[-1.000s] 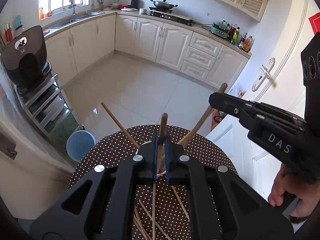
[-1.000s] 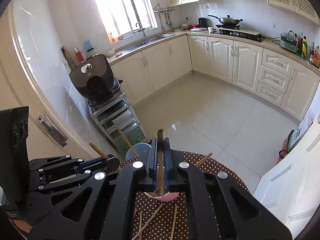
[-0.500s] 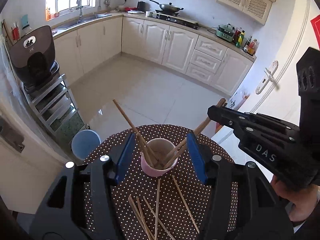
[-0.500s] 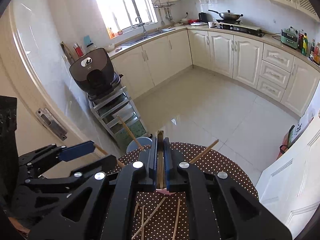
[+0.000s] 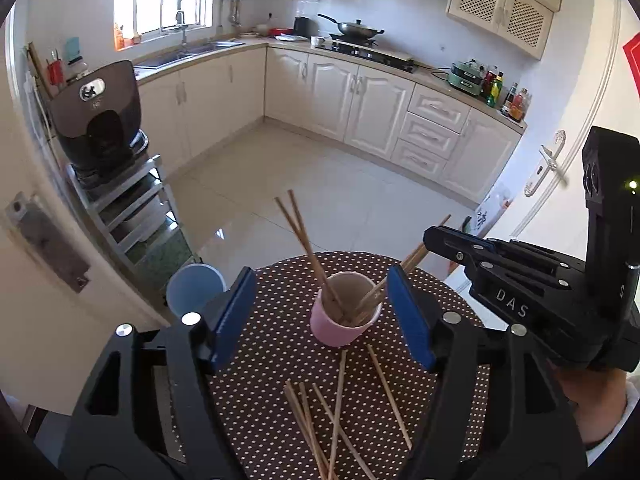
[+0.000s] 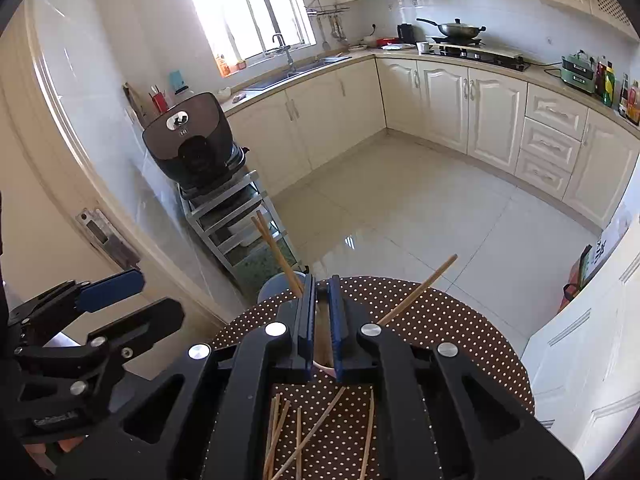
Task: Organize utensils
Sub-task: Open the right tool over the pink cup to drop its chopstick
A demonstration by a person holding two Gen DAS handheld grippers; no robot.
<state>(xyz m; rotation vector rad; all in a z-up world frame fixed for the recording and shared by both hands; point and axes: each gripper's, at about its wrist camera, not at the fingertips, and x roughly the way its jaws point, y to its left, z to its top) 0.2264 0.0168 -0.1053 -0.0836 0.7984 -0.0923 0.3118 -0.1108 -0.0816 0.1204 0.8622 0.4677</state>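
A pink cup [image 5: 340,326] stands on the round brown polka-dot table [image 5: 272,340] with several chopsticks [image 5: 302,236] leaning in it. More loose chopsticks [image 5: 340,408] lie crossed in front of it. My left gripper [image 5: 320,272] is in front of the cup, its jaws opening wide with nothing between the pads. My right gripper [image 6: 321,290] hangs right over the cup [image 6: 326,369]. Its jaws are opening a crack and no stick tip pokes out above them. The left gripper [image 6: 160,296] shows at the left of the right wrist view, and loose chopsticks [image 6: 304,440] lie below the right gripper.
A blue bin [image 5: 192,288] sits on the floor beyond the table's far left edge. Behind it a metal rack carries a black appliance [image 5: 100,128]. A white door [image 5: 552,160] is close on the right. A hand [image 5: 600,412] grips the right tool.
My left gripper went from shut on a chopstick to wide open and drew back; that stick now stands in the cup. The right jaws parted slightly and the held stick's tip sank from sight.
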